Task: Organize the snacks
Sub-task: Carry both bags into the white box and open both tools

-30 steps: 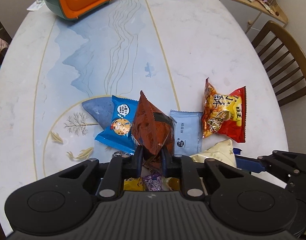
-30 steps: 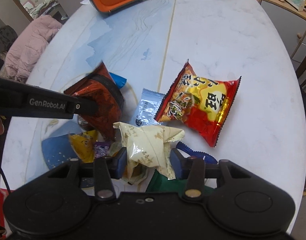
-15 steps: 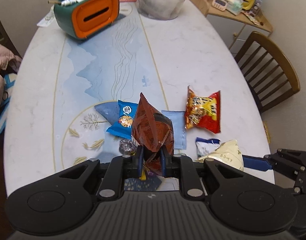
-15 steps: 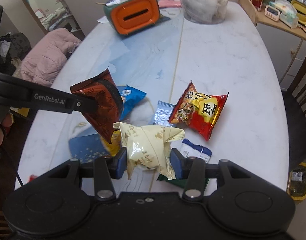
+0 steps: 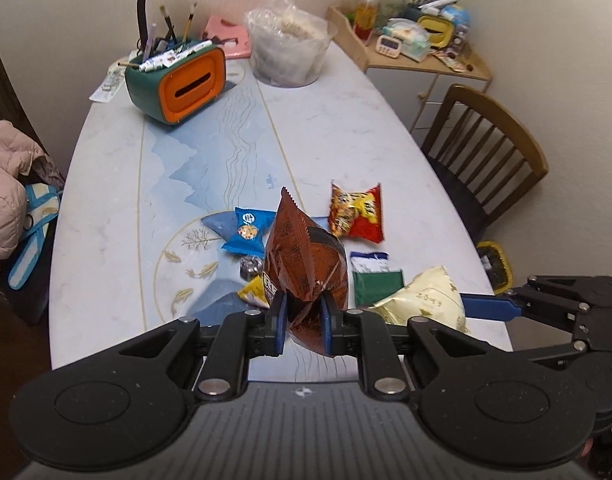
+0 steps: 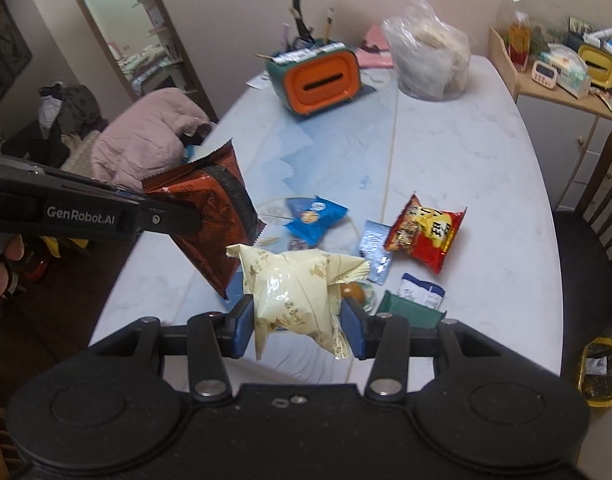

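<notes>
My left gripper [image 5: 302,320] is shut on a brown snack bag [image 5: 306,256] and holds it well above the table; the bag also shows in the right wrist view [image 6: 209,216]. My right gripper [image 6: 297,324] is shut on a cream snack bag [image 6: 297,292], also lifted; it shows in the left wrist view [image 5: 422,300]. On the table lie a red snack bag [image 6: 426,236], a blue cookie packet [image 6: 314,216], a pale blue sachet [image 6: 376,256], a green packet [image 6: 410,312], a white-blue packet [image 6: 424,290] and small sweets [image 5: 251,270].
An orange-and-green tissue box [image 5: 177,80] with pens and a clear bag of food [image 5: 289,52] stand at the table's far end [image 5: 346,128]. A wooden chair [image 5: 486,160] is at the right. A pink jacket [image 6: 145,136] lies at the left.
Both grippers have risen and pulled back from the table with their bags, so the pile of snacks looks smaller and farther. The snacks on the table have not moved.
</notes>
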A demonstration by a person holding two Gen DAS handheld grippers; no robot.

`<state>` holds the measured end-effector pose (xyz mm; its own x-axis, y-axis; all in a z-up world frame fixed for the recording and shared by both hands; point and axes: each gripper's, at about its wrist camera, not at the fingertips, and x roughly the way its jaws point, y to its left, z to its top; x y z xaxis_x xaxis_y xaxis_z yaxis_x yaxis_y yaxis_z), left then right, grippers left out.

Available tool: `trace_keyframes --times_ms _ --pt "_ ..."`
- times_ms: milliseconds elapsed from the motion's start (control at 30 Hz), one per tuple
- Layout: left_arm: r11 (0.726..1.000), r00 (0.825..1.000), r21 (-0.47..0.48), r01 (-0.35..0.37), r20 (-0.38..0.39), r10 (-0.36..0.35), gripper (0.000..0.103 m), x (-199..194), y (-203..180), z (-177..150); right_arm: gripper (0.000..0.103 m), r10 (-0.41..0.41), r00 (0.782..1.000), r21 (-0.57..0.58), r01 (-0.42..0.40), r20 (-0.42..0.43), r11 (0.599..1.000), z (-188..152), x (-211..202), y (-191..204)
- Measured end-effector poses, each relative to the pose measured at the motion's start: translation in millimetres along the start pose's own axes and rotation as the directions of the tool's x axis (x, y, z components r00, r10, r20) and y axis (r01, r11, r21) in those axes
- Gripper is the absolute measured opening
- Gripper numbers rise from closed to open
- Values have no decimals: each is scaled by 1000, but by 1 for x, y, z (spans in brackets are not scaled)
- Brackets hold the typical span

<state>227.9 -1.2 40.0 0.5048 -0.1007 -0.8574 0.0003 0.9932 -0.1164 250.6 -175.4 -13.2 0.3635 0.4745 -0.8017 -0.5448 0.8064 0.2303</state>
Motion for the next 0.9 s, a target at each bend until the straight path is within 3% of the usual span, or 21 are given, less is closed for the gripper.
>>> trace_keyframes --times_ms 200,433,800,900 --pt "1000 1000 11 24 5 -24 16 -41 -2 -36 45 28 1000 -15 -28 8 999 -26 -28 27" --pt "998 998 33 52 -21 -51 16 -60 -4 -84 45 41 999 -25 -42 -30 999 -64 -34 53" --pt "998 980 18 54 -192 -49 16 3 -1 -162 44 -19 979 -24 14 -204 1000 -143 28 68" --pt "999 974 8 47 -221 -44 16 20 0 -179 33 -43 971 -16 40 -237 999 -158 46 64"
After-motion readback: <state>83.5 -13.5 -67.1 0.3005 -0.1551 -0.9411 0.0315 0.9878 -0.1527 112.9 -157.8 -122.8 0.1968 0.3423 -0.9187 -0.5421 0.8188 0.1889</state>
